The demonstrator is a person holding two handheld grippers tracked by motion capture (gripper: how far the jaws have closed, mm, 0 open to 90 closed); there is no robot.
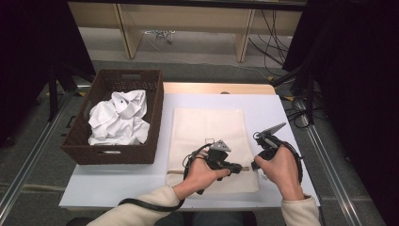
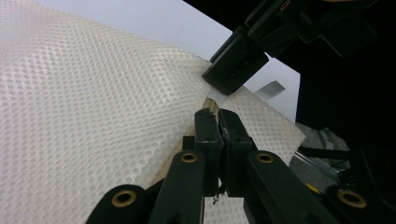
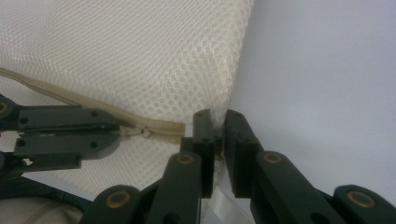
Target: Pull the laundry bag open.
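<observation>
Item: mesh bag [image 1: 207, 136], flat beside basket [image 1: 113, 117].
Left gripper [image 2: 217, 122]: clamped on zip pull [image 3: 140, 131], to slide it.
Right gripper [image 3: 217, 122]: pinching bag's corner, bracing it.

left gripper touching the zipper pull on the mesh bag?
Touching. The right gripper view shows the left gripper shut on the zipper pull of the mesh bag; the pull's tip sticks out from between the pads.

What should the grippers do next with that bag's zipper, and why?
Probably the left gripper should slide the zipper pull along the zipper, away from the right gripper. The left is shut on the pull, the right pins the mesh bag at its edge, and the zipper looks closed.
</observation>
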